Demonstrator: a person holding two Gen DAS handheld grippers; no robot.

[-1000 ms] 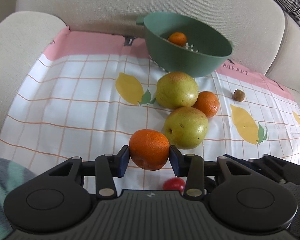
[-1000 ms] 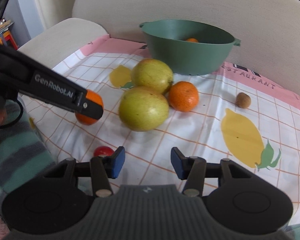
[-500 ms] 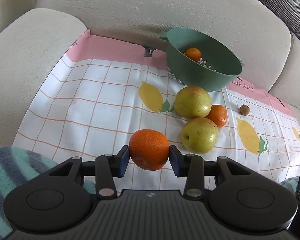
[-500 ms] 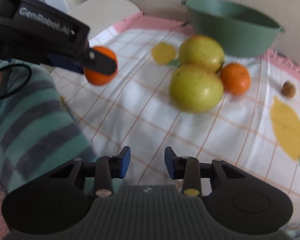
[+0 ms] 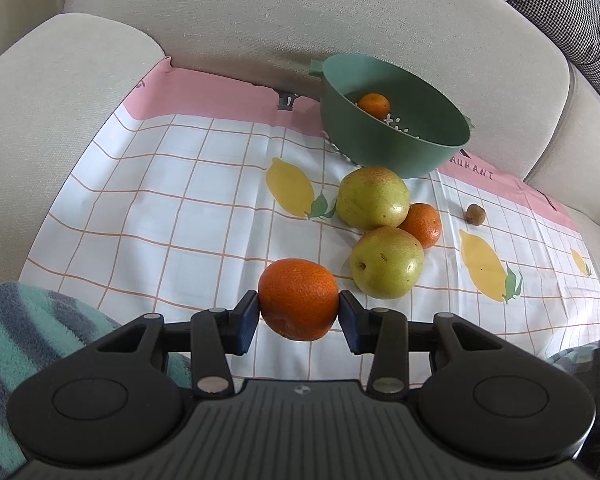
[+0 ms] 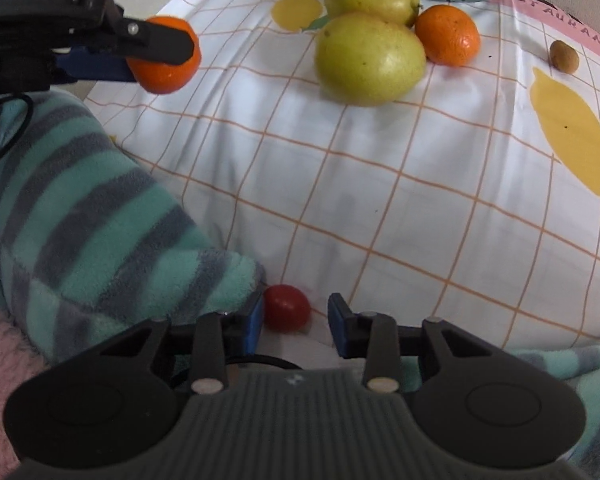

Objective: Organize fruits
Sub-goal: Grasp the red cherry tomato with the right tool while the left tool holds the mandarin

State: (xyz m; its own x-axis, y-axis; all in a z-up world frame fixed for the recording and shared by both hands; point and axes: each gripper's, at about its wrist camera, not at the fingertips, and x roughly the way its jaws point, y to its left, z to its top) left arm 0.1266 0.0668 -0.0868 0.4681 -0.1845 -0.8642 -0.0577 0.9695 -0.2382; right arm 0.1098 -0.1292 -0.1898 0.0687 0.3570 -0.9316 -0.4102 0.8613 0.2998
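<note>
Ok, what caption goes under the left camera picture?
Left tool carrying an orange toward the green bowl.

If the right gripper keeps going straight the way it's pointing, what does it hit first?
Most likely the small red fruit, which lies on the tablecloth between the right gripper's open jaws. Depth is hard to judge, but nothing else appears closer.

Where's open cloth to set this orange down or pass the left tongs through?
Bare cloth lies left of the printed lemon, toward the sofa arm. It is crowded where two pears and a loose orange cluster below the green bowl.
</note>
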